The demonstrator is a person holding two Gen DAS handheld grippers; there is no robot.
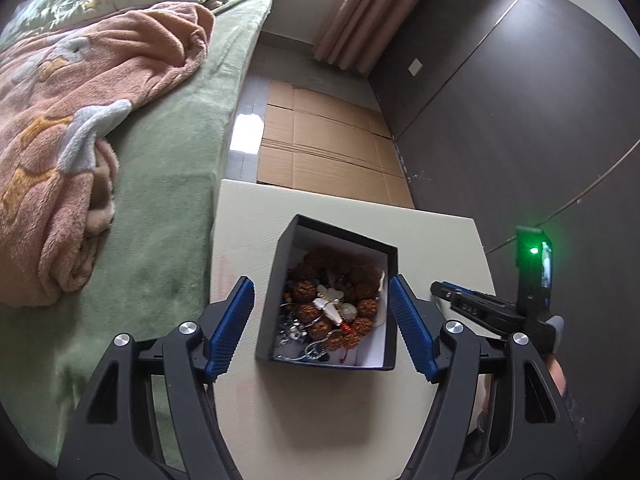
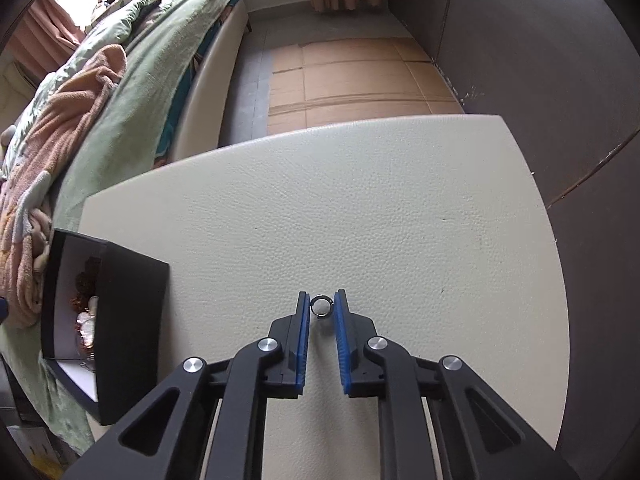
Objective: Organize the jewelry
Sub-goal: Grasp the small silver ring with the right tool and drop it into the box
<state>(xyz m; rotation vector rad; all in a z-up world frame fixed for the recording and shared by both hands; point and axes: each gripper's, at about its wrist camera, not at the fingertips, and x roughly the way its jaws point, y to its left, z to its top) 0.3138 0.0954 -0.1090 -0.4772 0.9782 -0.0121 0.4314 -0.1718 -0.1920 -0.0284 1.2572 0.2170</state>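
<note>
A black open box with a white inside stands on the cream table. It holds brown bead strands, a pearly white pendant and silver chains. My left gripper is wide open, its blue pads on either side of the box without touching it. The box also shows at the left of the right wrist view. My right gripper has its jaws closed to a narrow gap around a small silver ring at the fingertips; whether the pads touch the ring is unclear. The right gripper shows in the left wrist view.
A bed with a green cover and a pink blanket lies close on the left of the table. Flattened cardboard covers the floor beyond the table's far edge. A dark wall runs on the right.
</note>
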